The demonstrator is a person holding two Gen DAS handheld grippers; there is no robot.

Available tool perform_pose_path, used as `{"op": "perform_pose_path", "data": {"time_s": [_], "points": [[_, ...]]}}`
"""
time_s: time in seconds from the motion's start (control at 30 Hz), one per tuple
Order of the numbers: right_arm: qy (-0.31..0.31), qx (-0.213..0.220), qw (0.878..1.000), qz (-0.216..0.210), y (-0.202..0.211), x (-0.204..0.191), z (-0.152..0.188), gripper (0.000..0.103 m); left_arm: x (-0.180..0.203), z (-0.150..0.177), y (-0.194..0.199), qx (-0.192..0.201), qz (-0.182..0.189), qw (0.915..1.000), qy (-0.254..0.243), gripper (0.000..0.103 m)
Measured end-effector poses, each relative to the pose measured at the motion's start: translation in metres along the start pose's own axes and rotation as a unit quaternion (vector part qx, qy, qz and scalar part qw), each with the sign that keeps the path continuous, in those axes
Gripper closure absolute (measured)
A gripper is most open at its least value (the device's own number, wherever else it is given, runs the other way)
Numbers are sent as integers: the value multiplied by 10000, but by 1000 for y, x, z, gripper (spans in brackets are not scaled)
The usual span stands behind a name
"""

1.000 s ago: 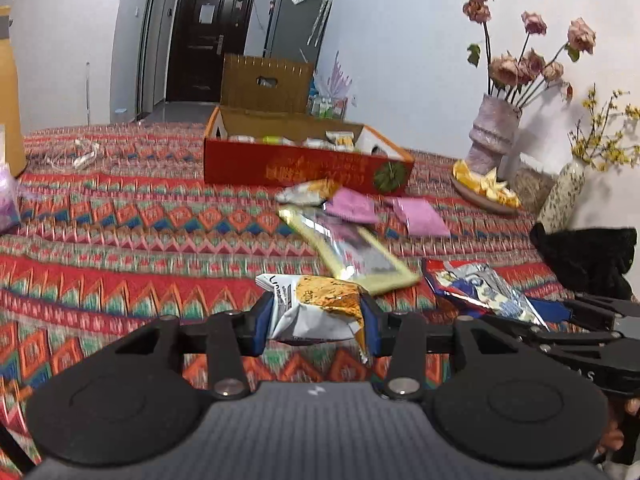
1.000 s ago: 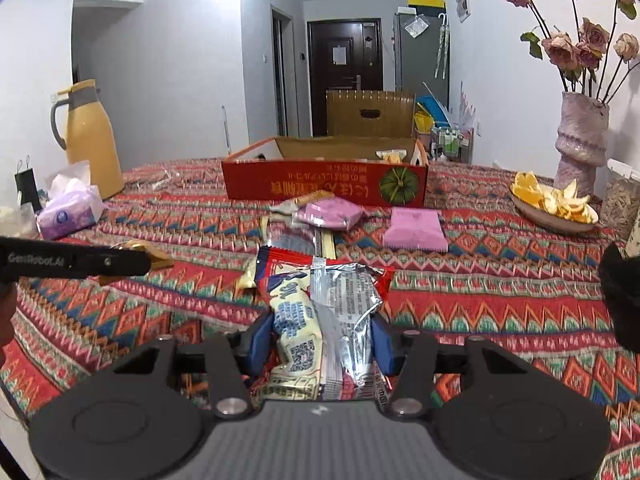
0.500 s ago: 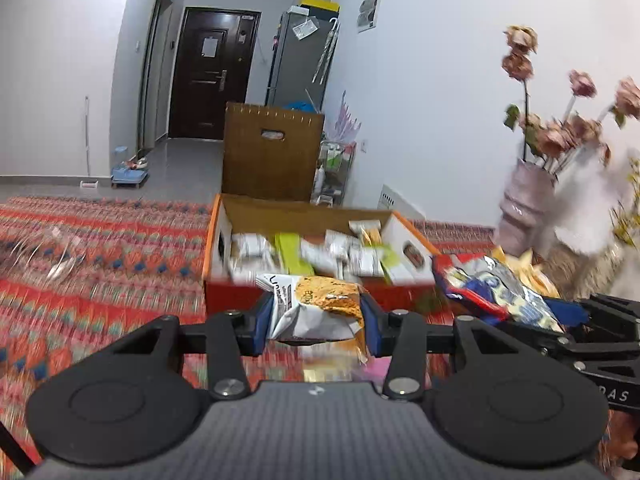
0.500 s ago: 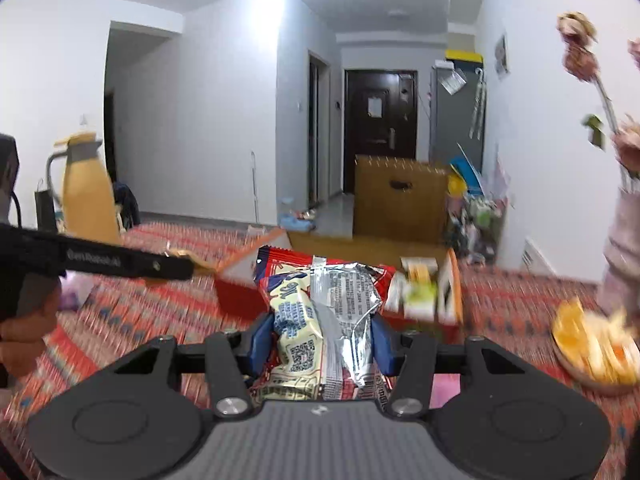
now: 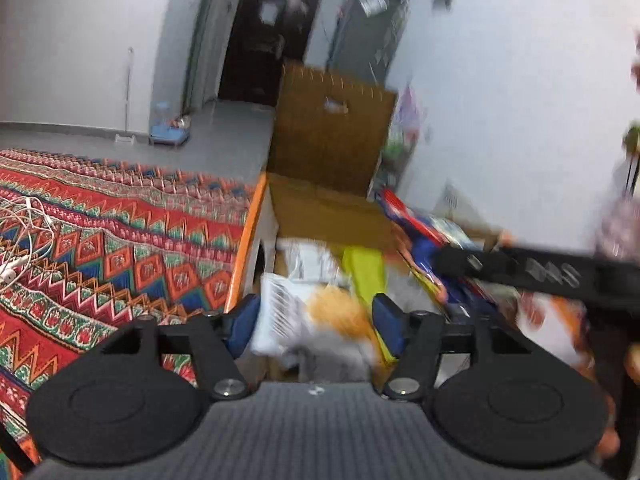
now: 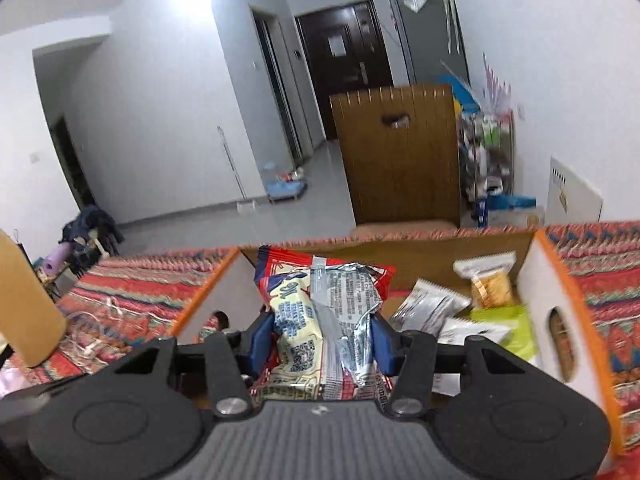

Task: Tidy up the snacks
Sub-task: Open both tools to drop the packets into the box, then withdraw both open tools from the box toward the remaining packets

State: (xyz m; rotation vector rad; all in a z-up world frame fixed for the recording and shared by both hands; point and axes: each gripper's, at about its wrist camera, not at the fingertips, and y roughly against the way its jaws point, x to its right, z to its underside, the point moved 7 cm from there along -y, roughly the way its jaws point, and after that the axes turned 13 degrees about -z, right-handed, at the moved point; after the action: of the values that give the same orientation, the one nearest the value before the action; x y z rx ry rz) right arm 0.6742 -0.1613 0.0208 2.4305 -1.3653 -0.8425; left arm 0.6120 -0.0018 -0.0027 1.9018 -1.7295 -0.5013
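My left gripper [image 5: 316, 320] is shut on a white and orange snack packet [image 5: 308, 320] and holds it over the open cardboard box [image 5: 244, 256], just inside its left wall. My right gripper [image 6: 322, 340] is shut on a red, white and silver snack packet [image 6: 324, 312] and holds it over the same box [image 6: 560, 280], near its left wall. The right gripper also shows in the left wrist view [image 5: 520, 268], to the right, with its packet [image 5: 416, 232] above the box. Several packets [image 6: 460, 312] lie inside the box.
The box stands on a table with a red patterned cloth [image 5: 100, 240]. White earphone cable [image 5: 24, 236] lies on the cloth at left. A brown box flap [image 6: 396, 152] stands upright behind. A yellow jug [image 6: 28, 312] is at far left.
Both grippers have moved forward and up from the table's front to above the box, each keeping its packet. The loose packets on the cloth are out of view now.
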Motion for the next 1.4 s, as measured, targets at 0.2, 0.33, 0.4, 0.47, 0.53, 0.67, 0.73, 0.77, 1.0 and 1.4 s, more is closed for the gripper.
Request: {"op": "perform_pose_path", "data": {"time_s": [0.2,0.33,0.4,0.47,0.53,0.67,0.73,0.77,1.0,1.4], "points": [[-141,-440,9989,7,-30,-8,34,37,-19,-29,37,681,115,9973,253,28],[-265,-344,9990,-96,-19,-16,35,17,-28,-36,42,731,-227,9967,268,27],[-222,-329,9992,-73,-7,-19,27,17,-27,-33,45,623,-222,9973,306,27],[-32,-295,9996,7,14,-22,21,16,-24,-29,47,494,-162,9983,274,27],[76,-242,9997,50,39,-24,17,16,-24,-23,59,455,-110,9988,141,27],[-144,9,9999,-36,98,-21,10,15,-20,-18,97,648,-202,9977,-25,27],[-116,141,9998,2,128,-22,10,15,-20,-12,121,701,-217,9973,-70,25],[-78,207,9997,47,143,-22,12,15,-20,-9,133,733,-227,9970,-90,25],[244,629,9974,268,255,-26,44,4,-14,35,233,1247,-216,9911,-422,19],[888,606,9938,269,359,-69,179,3,10,161,339,1032,179,9931,-536,13]]}}
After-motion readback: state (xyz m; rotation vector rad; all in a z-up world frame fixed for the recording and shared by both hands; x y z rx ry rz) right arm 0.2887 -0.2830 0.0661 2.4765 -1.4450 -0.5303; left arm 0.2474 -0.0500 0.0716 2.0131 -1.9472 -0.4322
